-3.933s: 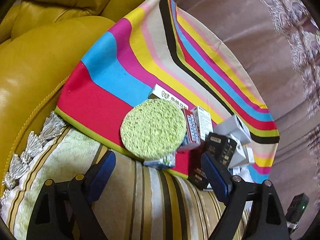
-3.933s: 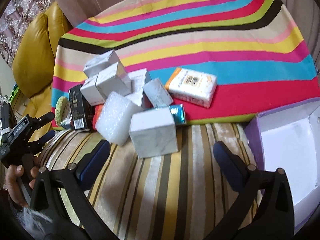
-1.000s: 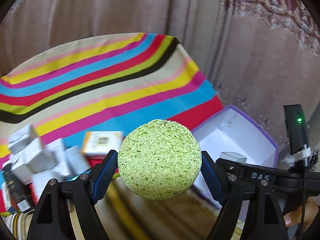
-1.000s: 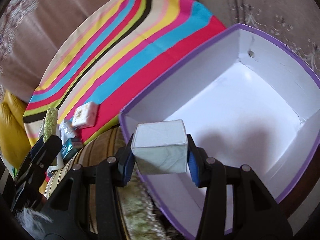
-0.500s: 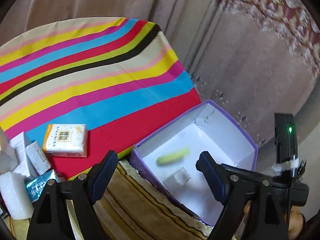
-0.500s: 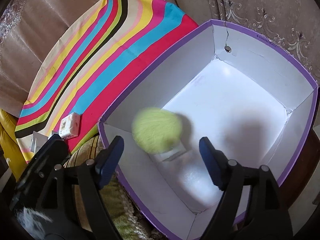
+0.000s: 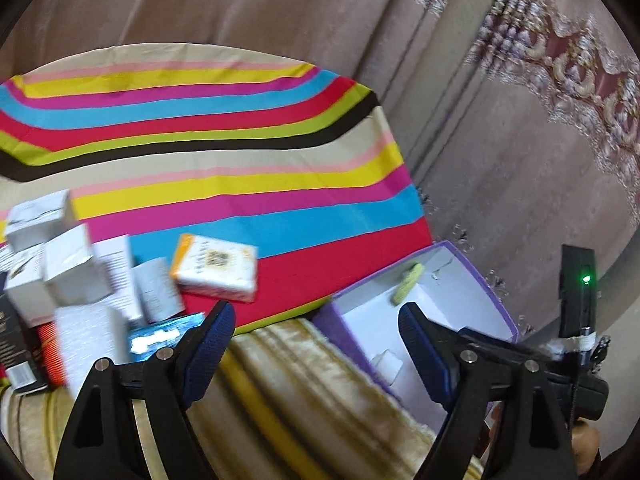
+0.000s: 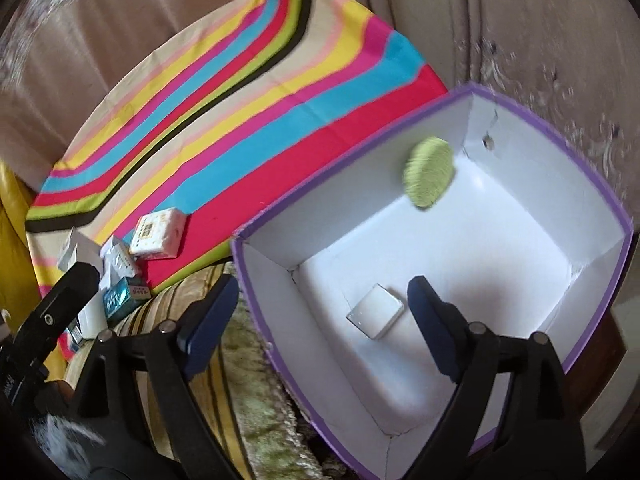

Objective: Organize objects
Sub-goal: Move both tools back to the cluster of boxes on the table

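1. The green sponge (image 8: 429, 173) and the small white carton (image 8: 376, 316) were seen inside the purple-rimmed box (image 8: 404, 128).
2. The left gripper (image 7: 314, 344) was spread and empty.
3. The right gripper (image 8: 322, 316), its jaws just opened, was empty over the box.
4. A return to the heap of cartons (image 7: 68, 276) was judged next.

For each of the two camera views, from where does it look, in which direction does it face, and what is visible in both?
Left wrist view: on the left gripper, facing down over the striped cloth and small cartons; its open fingers and the other handheld gripper show.
Right wrist view: on the right gripper, facing down into the purple box; its open, empty fingers show, with the left gripper at the left edge.
Shared: purple box, green sponge, white carton, orange-and-white pack.
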The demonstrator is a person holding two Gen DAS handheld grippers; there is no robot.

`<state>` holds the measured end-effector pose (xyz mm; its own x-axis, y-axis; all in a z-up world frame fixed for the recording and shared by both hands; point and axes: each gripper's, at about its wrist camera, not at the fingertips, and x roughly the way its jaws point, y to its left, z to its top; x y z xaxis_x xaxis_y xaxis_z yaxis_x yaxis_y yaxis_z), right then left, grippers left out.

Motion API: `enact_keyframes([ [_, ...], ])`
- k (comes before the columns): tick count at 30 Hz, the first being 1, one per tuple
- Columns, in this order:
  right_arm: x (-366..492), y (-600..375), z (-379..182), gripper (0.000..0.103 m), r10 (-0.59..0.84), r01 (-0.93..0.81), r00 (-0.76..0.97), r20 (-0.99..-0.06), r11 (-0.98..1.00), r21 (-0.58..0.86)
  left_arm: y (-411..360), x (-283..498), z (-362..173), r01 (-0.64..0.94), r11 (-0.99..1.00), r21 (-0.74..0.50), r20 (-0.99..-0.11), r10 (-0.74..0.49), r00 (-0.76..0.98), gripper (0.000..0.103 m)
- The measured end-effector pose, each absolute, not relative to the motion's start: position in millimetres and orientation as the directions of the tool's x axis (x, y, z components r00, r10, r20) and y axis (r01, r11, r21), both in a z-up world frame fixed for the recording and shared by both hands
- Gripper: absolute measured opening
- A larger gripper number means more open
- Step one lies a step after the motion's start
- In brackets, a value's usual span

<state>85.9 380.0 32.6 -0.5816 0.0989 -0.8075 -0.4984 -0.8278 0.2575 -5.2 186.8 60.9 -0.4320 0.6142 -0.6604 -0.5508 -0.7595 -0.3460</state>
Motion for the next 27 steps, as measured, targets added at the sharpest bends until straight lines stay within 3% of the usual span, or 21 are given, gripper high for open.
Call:
enact_keyframes([
  [4, 81, 362, 44, 0.099, 0.107, -0.44, -0.618, -0.779, -0.868, 0.23, 157, -6, 64, -0.499, -0.779, -0.38, -0.647, 0.609, -0.459, 0.085],
  [7, 77, 347, 51, 0.099, 0.111, -0.395, -0.645, -0.756, -0.895, 0.206, 133, -6, 66, -0.448, -0.807, -0.385, -0.639, 0.583, -0.501, 0.085],
  [14, 59, 328, 40, 0.099, -0.024, -0.293, -0.635, -0.772, -0.917, 0.27, 80, 0, 65, -0.334, -0.865, -0.374, -0.646, 0.502, -0.575, 0.084],
  [27, 39, 284, 46, 0.099, -0.088, -0.178, -0.643, -0.761, -0.949, 0.259, 12, 11, 61, -0.187, -0.897, -0.401, -0.646, 0.422, -0.636, 0.084],
])
